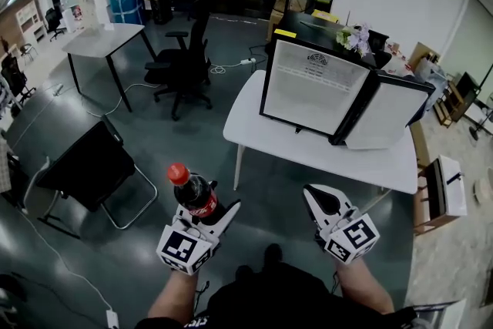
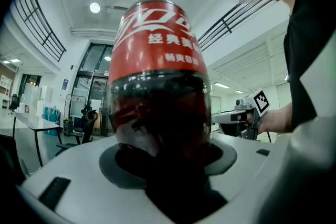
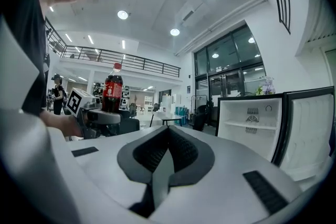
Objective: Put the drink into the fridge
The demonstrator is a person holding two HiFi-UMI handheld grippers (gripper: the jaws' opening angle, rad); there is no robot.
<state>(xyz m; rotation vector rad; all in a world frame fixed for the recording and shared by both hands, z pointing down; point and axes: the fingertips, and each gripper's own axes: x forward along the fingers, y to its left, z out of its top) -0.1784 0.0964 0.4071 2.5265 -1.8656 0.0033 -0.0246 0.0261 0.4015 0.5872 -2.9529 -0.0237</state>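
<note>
A cola bottle [image 1: 192, 195] with a red cap and red label stands upright in my left gripper [image 1: 209, 210], which is shut on its lower body. The bottle [image 2: 157, 86] fills the left gripper view. In the right gripper view the same bottle [image 3: 112, 89] shows at the left. My right gripper [image 1: 313, 195] is shut with nothing in it; its jaws [image 3: 167, 136] meet. A small white-lined fridge [image 1: 316, 88] stands ahead on a white table [image 1: 308, 152], its door [image 1: 385, 118] swung open to the right. Both grippers hang in front of the table, short of the fridge [image 3: 252, 118].
A black office chair [image 1: 185, 62] stands behind the table's left end. A black sled-base chair [image 1: 88, 166] is on the floor at my left. A second white table [image 1: 104, 38] is at far left. A white box [image 1: 443, 189] sits right of the table.
</note>
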